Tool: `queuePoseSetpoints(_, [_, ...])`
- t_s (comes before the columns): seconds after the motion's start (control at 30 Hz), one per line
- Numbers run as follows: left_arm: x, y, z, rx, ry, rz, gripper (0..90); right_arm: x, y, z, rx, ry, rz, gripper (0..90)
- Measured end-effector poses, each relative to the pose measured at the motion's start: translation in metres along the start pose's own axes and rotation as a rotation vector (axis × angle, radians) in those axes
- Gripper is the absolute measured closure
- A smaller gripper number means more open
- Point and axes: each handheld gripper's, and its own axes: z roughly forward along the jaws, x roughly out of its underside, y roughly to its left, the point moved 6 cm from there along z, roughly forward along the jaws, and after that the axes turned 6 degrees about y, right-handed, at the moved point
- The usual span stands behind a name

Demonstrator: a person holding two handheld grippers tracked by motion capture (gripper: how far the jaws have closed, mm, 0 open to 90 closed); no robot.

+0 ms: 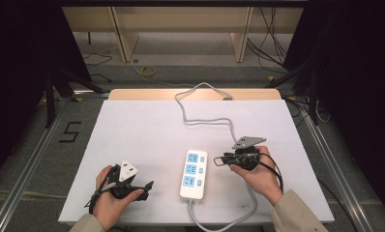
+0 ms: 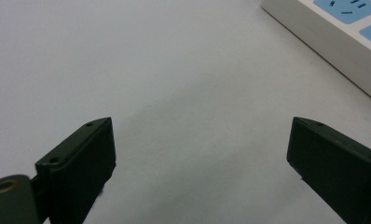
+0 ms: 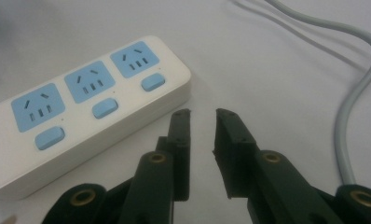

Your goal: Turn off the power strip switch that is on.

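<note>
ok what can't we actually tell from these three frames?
- Power strip cable: the high view loses it past the table's far edge, so where it ends is unknown.
- Strip in the left gripper view: cut off by the frame's top right corner.
- Switch positions: not readable in the right gripper view.
- Left gripper: in the high view, the hand covers most of it.

table (image 1: 132, 130) left/centre free | power strip (image 1: 194, 174) + cable (image 1: 207, 121) block right

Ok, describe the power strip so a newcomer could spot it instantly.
On the white table, look near the front edge between the two grippers. The power strip is a white bar with three blue sockets, each with a blue switch, trailing a grey cable.
</note>
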Motion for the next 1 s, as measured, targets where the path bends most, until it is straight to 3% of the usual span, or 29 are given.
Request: queuePoseSetpoints(1.0, [0.001, 0.002, 0.0, -0.002, 0.002, -0.011, 7.4, 0.046, -0.026, -0.027, 0.057, -0.039, 0.076, 53.6])
